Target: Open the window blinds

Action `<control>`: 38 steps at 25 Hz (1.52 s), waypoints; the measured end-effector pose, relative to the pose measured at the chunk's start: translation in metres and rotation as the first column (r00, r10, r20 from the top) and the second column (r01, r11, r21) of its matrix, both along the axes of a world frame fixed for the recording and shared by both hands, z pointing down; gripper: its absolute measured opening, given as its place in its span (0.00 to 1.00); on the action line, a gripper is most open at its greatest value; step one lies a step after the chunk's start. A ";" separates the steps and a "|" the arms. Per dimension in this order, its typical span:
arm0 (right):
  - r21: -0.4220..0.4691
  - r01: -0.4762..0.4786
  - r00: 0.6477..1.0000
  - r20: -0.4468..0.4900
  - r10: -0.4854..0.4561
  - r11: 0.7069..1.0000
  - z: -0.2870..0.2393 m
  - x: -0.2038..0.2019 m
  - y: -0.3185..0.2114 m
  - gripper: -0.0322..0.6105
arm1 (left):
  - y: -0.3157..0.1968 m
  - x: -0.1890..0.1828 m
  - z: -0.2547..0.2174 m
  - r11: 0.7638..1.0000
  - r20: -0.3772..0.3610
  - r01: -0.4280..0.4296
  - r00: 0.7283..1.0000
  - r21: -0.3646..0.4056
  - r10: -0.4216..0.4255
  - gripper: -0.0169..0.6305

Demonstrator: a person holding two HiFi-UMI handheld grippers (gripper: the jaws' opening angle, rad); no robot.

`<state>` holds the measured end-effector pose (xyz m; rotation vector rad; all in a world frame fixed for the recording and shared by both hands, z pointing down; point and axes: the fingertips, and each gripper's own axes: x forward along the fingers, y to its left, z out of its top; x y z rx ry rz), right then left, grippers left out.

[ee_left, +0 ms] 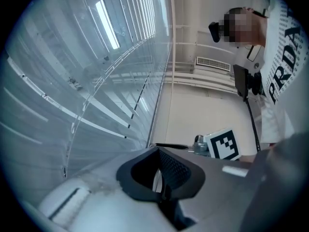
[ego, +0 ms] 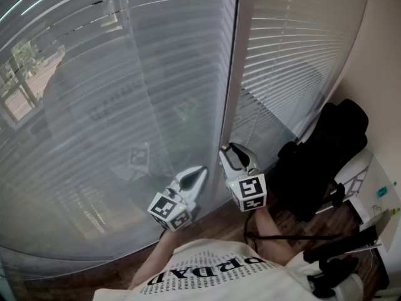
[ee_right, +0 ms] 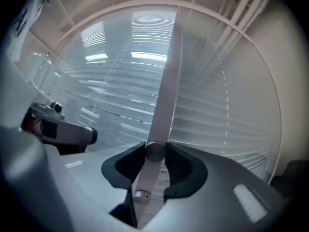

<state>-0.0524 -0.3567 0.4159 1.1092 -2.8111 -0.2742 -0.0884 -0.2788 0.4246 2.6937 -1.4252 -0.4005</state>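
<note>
Closed white slatted blinds (ego: pixel 125 105) cover the big window, and a second blind (ego: pixel 288 61) hangs right of the dark mullion (ego: pixel 230 74). In the right gripper view the blinds' pale wand (ee_right: pixel 163 100) runs up from between the black pads. My right gripper (ee_right: pixel 154 153) (ego: pixel 233 152) is shut on the wand's lower end, close to the mullion. My left gripper (ego: pixel 199 171) (ee_left: pixel 158 173) sits just left of it, pointing at the left blind, its pads together with nothing between them.
A black chair with dark things on it (ego: pixel 326 155) stands close at the right, by the beige wall (ego: pixel 382 74). White papers or boxes (ego: pixel 373 193) lie beyond it. Wood floor (ego: pixel 216 221) shows under the grippers.
</note>
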 end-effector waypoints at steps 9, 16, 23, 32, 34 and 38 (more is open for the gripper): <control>0.220 0.064 0.935 -0.355 0.018 0.973 0.006 -0.005 0.003 0.28 | 0.000 0.001 -0.001 1.000 -0.005 -0.003 1.000 0.000 0.003 0.02; 0.214 0.070 0.940 -0.340 0.007 0.974 0.007 -0.006 0.001 0.26 | 0.000 -0.002 -0.001 1.000 -0.004 0.003 1.000 -0.003 -0.003 0.02; 0.122 0.045 0.970 -0.242 -0.014 0.991 0.007 -0.004 -0.001 0.26 | -0.001 -0.002 0.000 1.000 -0.005 0.001 1.000 -0.011 -0.001 0.02; -0.084 0.047 0.999 0.003 -0.047 0.995 0.008 -0.001 -0.005 0.26 | -0.001 0.000 0.001 1.000 -0.005 -0.009 1.000 -0.013 0.009 0.02; -0.130 0.055 0.997 0.064 -0.047 0.990 0.008 0.000 -0.006 0.26 | -0.001 0.000 0.001 1.000 -0.006 -0.010 1.000 -0.013 0.010 0.02; -0.167 0.066 0.992 0.113 -0.047 0.984 0.007 0.001 -0.006 0.26 | -0.002 0.000 0.002 1.000 -0.006 -0.011 1.000 -0.014 0.011 0.02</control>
